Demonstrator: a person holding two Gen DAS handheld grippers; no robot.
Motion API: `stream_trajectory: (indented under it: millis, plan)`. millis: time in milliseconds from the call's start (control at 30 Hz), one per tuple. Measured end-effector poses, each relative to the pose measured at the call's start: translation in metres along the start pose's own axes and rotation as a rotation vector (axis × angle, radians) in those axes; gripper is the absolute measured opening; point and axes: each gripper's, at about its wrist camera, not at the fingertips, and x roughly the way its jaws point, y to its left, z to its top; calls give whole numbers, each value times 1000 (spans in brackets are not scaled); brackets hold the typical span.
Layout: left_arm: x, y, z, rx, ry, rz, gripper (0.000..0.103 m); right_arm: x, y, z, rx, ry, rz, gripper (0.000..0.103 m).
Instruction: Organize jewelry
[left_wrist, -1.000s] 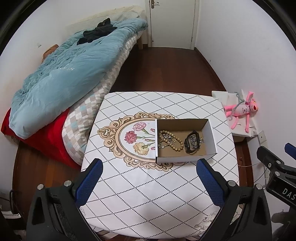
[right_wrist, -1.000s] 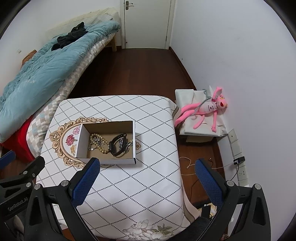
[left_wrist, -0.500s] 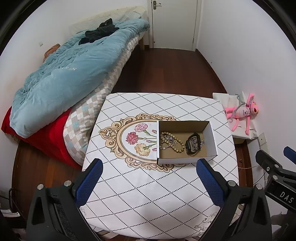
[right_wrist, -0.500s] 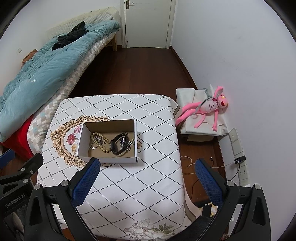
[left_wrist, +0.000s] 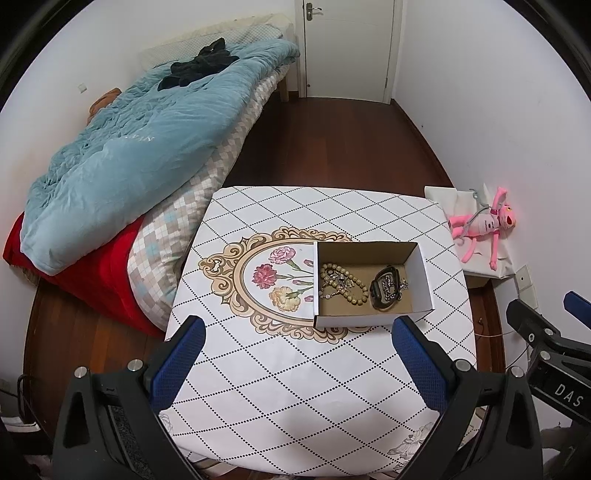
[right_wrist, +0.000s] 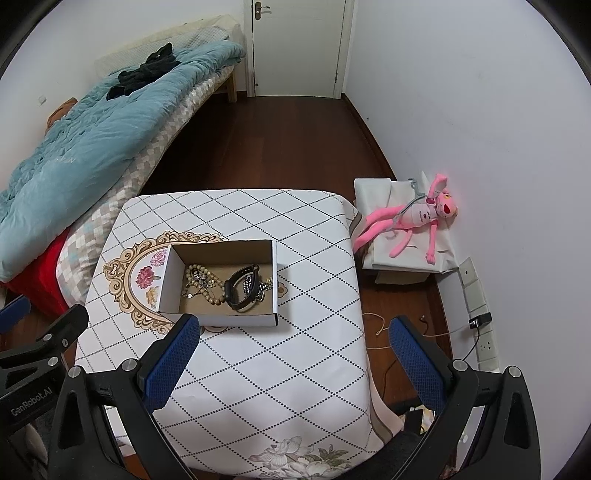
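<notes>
An open cardboard box (left_wrist: 419, 280) (right_wrist: 275, 280) sits on the white diamond-patterned table (left_wrist: 295, 376) (right_wrist: 295, 354). Inside lie a tan bead bracelet (left_wrist: 347, 286) (right_wrist: 199, 280), a silvery chain (left_wrist: 334, 280) and a black watch (left_wrist: 384, 291) (right_wrist: 240, 288) with metal links on it. My left gripper (left_wrist: 299, 354) is open and empty, held above the near part of the table, short of the box. My right gripper (right_wrist: 295, 354) is open and empty, above the table's near right part. Each gripper shows at the edge of the other's view.
A bed with a teal duvet (left_wrist: 140, 147) and a red blanket (left_wrist: 92, 273) stands left of the table. A pink plush toy (right_wrist: 417, 218) lies on a white box by the right wall. Cables and wall sockets (right_wrist: 484, 332) are at the right. A closed door (left_wrist: 347, 48) is at the back.
Both grippers have drawn back and up a little from the table, so the box looks slightly farther and smaller. Nothing in the box has moved.
</notes>
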Motion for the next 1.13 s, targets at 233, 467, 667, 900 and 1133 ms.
stream_trajectory:
  millis: [233, 467, 667, 900, 1133]
  plan:
    - [0, 1, -1, -4, 2, -4, 103, 2, -2, -1, -3, 12, 3, 103]
    - [0, 1, -1, -3, 4, -5, 103, 2, -2, -1, -4, 10, 3, 103]
    - [1, 1, -2, -3, 5, -7, 103, 2, -2, -1, -3, 12, 4, 103]
    - [4, 1, -4, -2, 9, -6, 103, 3, -2, -1, -6, 10, 0, 103]
    - [4, 0, -4, 4, 1, -19, 103, 3, -2, -2, -9, 13, 1, 103]
